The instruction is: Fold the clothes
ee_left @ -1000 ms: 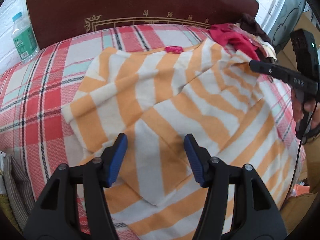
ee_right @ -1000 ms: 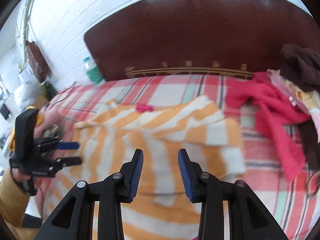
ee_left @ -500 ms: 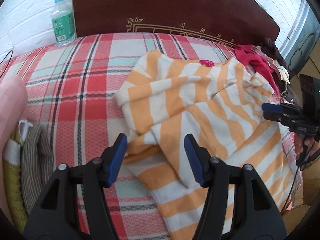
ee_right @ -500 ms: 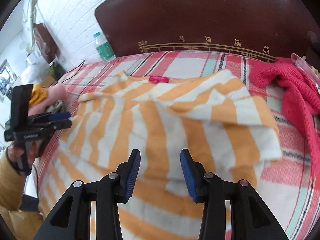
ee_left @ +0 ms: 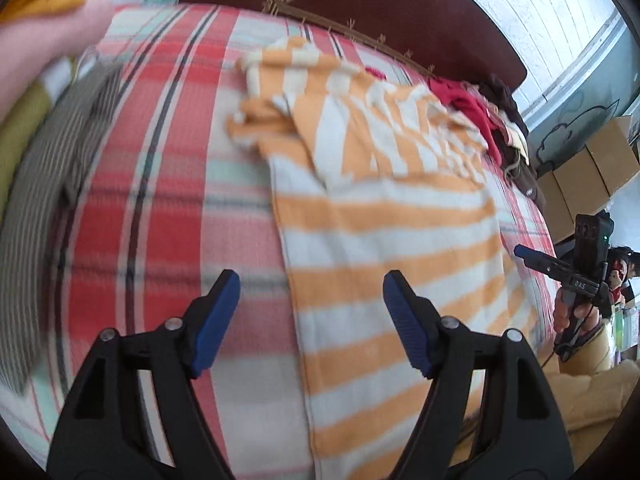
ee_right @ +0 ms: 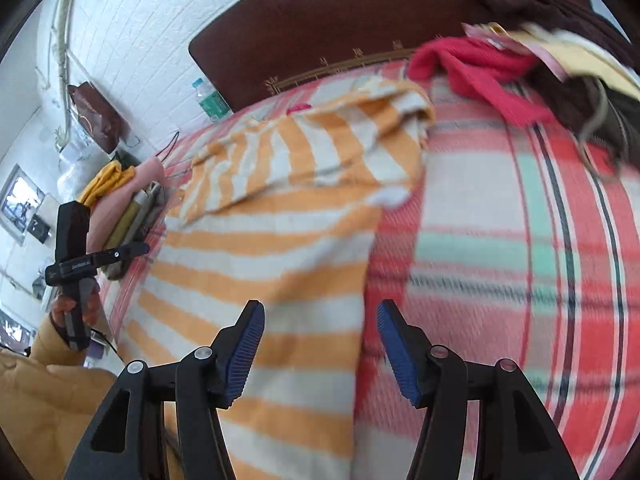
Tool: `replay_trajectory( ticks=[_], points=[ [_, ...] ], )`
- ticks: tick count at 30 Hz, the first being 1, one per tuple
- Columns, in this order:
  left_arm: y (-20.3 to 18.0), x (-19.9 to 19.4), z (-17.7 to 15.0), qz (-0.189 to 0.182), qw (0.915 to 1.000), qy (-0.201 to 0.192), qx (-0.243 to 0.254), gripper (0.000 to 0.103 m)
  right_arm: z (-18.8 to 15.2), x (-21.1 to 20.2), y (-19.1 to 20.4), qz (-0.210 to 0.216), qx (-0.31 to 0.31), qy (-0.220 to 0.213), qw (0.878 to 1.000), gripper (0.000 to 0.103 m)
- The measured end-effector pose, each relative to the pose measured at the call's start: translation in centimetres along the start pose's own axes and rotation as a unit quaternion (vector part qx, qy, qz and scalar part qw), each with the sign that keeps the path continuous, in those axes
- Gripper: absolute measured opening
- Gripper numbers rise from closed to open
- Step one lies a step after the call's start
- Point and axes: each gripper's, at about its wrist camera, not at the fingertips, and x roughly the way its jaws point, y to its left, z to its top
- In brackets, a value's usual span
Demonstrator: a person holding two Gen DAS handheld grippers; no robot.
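My view: shirt [ee_left: 384, 216] orange-and-cream stripes, small pink tag at neck; bedsheet [ee_left: 168, 184] red, white, mint plaid with dark lines; headboard [ee_right: 320, 28] dark brown, gold trim; jumper [ee_right: 476, 68] crimson; both my grippers black, blue pads [ee_left: 212, 320]; folded pile [ee_left: 48, 128] brown-striped, olive

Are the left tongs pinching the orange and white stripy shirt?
No, the left tongs are wide open above the orange and white striped shirt, with nothing between their blue pads.

Bare plaid bedspread [ee_left: 168, 216] flanks the striped shirt [ee_left: 384, 240]; folded stack [ee_left: 36, 152] and clothes heap [ee_right: 540, 64] crowd its sides.
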Motion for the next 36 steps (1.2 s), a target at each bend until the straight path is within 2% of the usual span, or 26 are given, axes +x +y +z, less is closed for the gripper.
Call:
replay_trajectory(
  ticks=[5,11,16,18,20,21,22,23,25,28,30,32,35,36],
  points=[
    [-1.2,-1.0,-4.0,-0.015,0.9998,0.013,-0.004,0.076,-2.3,-0.2,0.4,0.004,-0.008,0.011,1.000,0.060],
    [-2.1,-1.5,-7.1,-0.069,0.9970,0.031,-0.019,0.079,-4.2,-0.7,1.1,0.016,-0.019,0.014,1.000,0.061],
    [-2.1,-1.4,-8.0,-0.118,0.9914,0.036,-0.042,0.079,-5.5,-0.9,1.8,0.040,-0.022,0.010,0.999,0.064],
    [-1.9,-1.1,-8.1,-0.150,0.9862,0.042,-0.058,0.079,-5.9,-0.8,2.0,0.048,-0.019,0.007,0.999,0.064],
    [-1.8,-0.9,-8.2,-0.164,0.9832,0.044,-0.066,0.079,-6.2,-0.8,2.2,0.056,-0.016,0.003,0.998,0.063],
    [-1.9,-0.9,-8.3,-0.167,0.9825,0.044,-0.068,0.079,-6.3,-0.8,2.2,0.060,-0.014,0.002,0.998,0.061],
    [-1.9,-0.9,-8.3,-0.166,0.9829,0.044,-0.067,0.079,-6.3,-0.8,2.1,0.061,-0.011,0.002,0.998,0.051],
    [-2.0,-1.0,-8.3,-0.164,0.9833,0.044,-0.066,0.079,-6.4,-0.7,1.9,0.062,-0.005,0.005,0.998,0.036],
    [-2.1,-1.1,-8.3,-0.156,0.9847,0.045,-0.062,0.070,-6.4,-0.6,1.5,0.063,0.008,0.008,0.998,0.027],
    [-1.7,-1.2,-8.4,-0.146,0.9857,0.047,-0.069,0.062,-6.5,-1.1,0.6,0.083,0.035,-0.006,0.996,0.026],
    [-1.3,-1.1,-8.4,-0.150,0.9844,0.049,-0.079,0.061,-6.6,-1.3,0.2,0.086,0.047,-0.011,0.995,0.037],
    [-1.5,-1.0,-8.4,-0.146,0.9852,0.052,-0.073,0.062,-6.7,-1.3,0.0,0.086,0.054,-0.008,0.995,0.041],
    [-2.0,-0.9,-8.3,-0.132,0.9877,0.049,-0.067,0.060,-6.8,-0.9,1.2,0.075,0.026,-0.002,0.997,0.038],
    [-2.2,-0.8,-8.2,-0.122,0.9893,0.047,-0.064,0.049,-6.7,-0.7,1.3,0.076,0.025,0.002,0.997,0.034]
  ],
)
